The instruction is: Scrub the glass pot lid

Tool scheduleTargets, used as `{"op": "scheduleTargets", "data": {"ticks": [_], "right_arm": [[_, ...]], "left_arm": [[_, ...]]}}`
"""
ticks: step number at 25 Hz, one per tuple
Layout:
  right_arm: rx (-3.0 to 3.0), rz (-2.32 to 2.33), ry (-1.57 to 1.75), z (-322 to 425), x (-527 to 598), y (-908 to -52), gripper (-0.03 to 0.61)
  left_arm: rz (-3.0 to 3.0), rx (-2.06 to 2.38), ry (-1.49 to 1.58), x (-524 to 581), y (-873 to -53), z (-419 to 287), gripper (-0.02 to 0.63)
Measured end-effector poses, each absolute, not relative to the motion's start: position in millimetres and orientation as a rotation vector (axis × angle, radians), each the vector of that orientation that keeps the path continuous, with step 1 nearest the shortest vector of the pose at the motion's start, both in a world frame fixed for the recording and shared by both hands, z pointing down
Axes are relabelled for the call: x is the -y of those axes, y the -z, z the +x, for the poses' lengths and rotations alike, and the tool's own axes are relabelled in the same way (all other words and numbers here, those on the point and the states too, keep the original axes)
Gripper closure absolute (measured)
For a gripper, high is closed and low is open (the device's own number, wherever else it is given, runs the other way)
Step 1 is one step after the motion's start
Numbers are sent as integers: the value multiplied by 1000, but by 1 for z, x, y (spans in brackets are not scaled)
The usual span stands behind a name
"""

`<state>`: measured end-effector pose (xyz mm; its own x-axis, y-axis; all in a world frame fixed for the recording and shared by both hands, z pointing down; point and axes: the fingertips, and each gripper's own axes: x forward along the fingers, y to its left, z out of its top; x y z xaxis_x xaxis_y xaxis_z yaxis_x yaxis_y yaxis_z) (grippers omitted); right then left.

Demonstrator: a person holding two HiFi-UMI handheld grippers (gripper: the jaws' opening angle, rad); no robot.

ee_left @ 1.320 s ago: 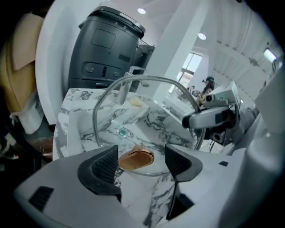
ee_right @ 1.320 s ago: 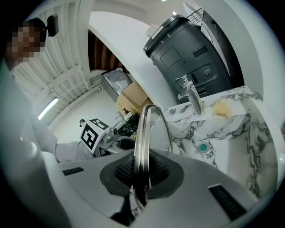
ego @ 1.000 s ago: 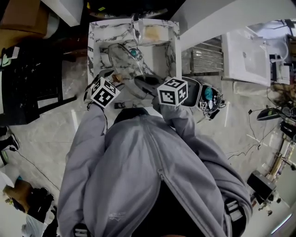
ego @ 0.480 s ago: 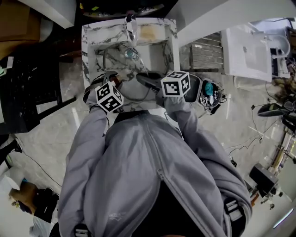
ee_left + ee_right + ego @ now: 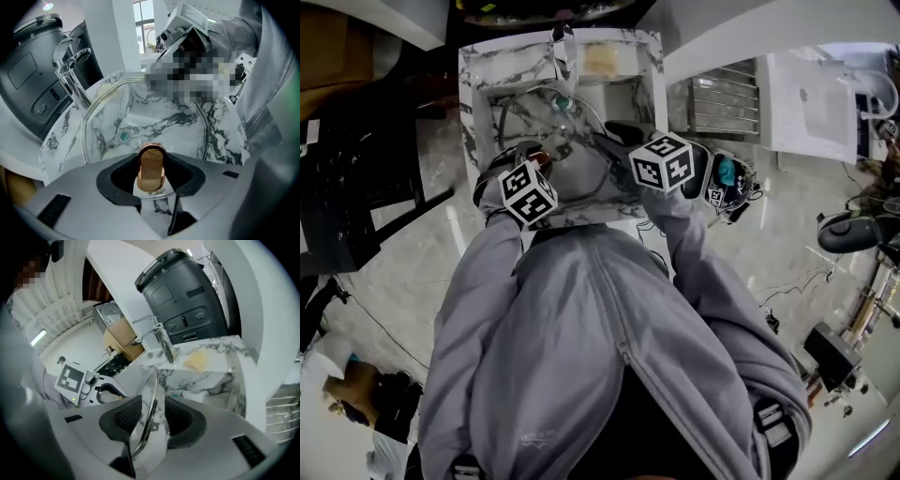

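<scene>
The glass pot lid [image 5: 546, 120] stands tilted over the marble sink [image 5: 473, 75]. Its copper-ringed knob [image 5: 151, 168] sits between the dark pads of my left gripper [image 5: 151, 172], whose jaws have just been closing and now press on it. The lid's steel rim [image 5: 152, 394] runs edge-on through the gap of my right gripper [image 5: 151, 420]. Those jaws have just been opening, and a gap shows on each side of the rim. In the head view the right gripper [image 5: 611, 138] reaches in from the right and the left gripper [image 5: 534, 156] from the left.
A chrome faucet [image 5: 562, 49] rises at the sink's far edge, with a teal drain [image 5: 123, 136] below the lid. A yellowish patch [image 5: 199, 361] lies on the marble by the faucet. A black appliance [image 5: 187, 291] stands behind. The sink walls close in on both sides.
My right gripper has moved forward over the sink's right side to the lid's rim. The left gripper has shifted slightly and still sits at the knob.
</scene>
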<state>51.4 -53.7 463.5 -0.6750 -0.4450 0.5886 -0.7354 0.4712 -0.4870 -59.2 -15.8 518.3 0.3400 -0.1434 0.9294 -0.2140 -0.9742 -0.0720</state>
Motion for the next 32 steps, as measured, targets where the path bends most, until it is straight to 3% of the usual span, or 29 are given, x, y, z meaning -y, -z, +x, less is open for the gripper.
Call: {"op": "scheduleTargets", "data": {"ticks": [7, 17, 21, 32], "right_arm": [[2254, 1167, -588, 96, 121, -440, 443], [2015, 869, -106, 86, 178, -480, 439], [1927, 770, -3, 84, 192, -502, 403], [1863, 687, 79, 80, 206, -529, 402]], "left_arm": [[2492, 235, -1774, 26, -540, -41, 428], [2474, 82, -1798, 35, -571, -7, 428], [2476, 37, -1811, 39, -586, 6, 428], [2446, 9, -1816, 39, -608, 20, 426]]}}
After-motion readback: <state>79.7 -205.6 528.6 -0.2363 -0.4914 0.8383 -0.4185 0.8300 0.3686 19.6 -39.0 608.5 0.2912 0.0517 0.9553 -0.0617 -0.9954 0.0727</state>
